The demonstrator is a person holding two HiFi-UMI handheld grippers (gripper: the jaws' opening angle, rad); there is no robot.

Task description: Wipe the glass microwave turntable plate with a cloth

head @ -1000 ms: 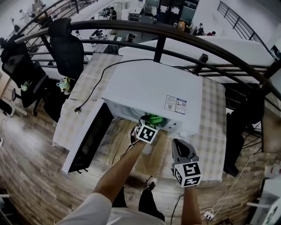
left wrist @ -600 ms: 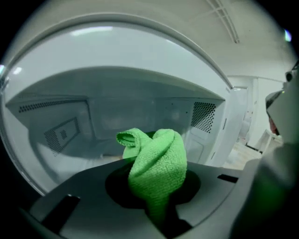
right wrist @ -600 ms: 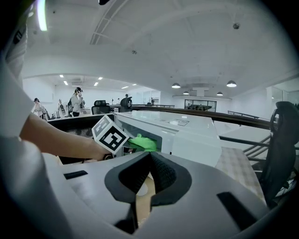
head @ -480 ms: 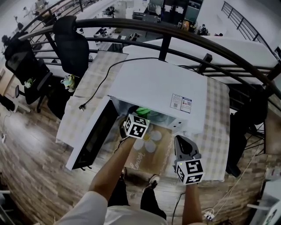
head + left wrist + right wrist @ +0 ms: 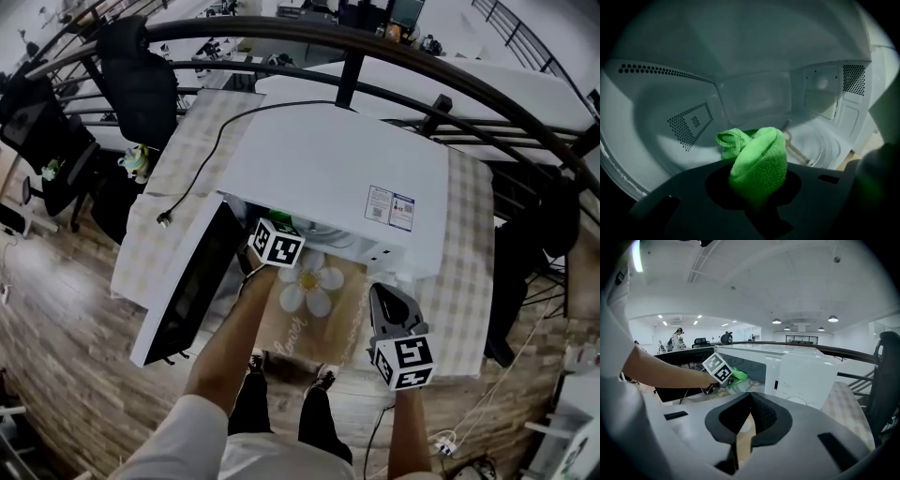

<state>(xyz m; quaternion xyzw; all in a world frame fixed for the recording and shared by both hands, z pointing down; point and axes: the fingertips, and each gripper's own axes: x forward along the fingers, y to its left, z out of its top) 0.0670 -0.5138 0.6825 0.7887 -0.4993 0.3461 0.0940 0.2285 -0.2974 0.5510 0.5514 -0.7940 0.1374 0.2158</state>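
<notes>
My left hand-held gripper (image 5: 757, 190) is clamped shut on the green cloth (image 5: 757, 157), which bunches up out of the jaws in a fat lump with a folded corner poking off to the left. It's poked into the mouth of the microwave (image 5: 337, 178), and from the head view you mostly see its marker cube at the opening, left hand-held gripper (image 5: 277, 240) and my forearm behind it. The glass turntable plate (image 5: 824, 143) sits on the oven floor, off to the right of the cloth and a bit beyond it; I can't tell if the cloth is touching it. My right hand-held gripper (image 5: 750, 420) has its jaws together with nothing in them, and it hangs outside, right hand-held gripper (image 5: 384, 298), near the front right corner of the microwave by the control panel. The door (image 5: 187, 291) is swung wide open to the left. Right in front of the oven there's a tan mat (image 5: 323, 328) with a white daisy on it, lying on the checked surface (image 5: 469, 262). The power cord (image 5: 202, 178) trails off the left side, its plug lying loose on the cloth.
</notes>
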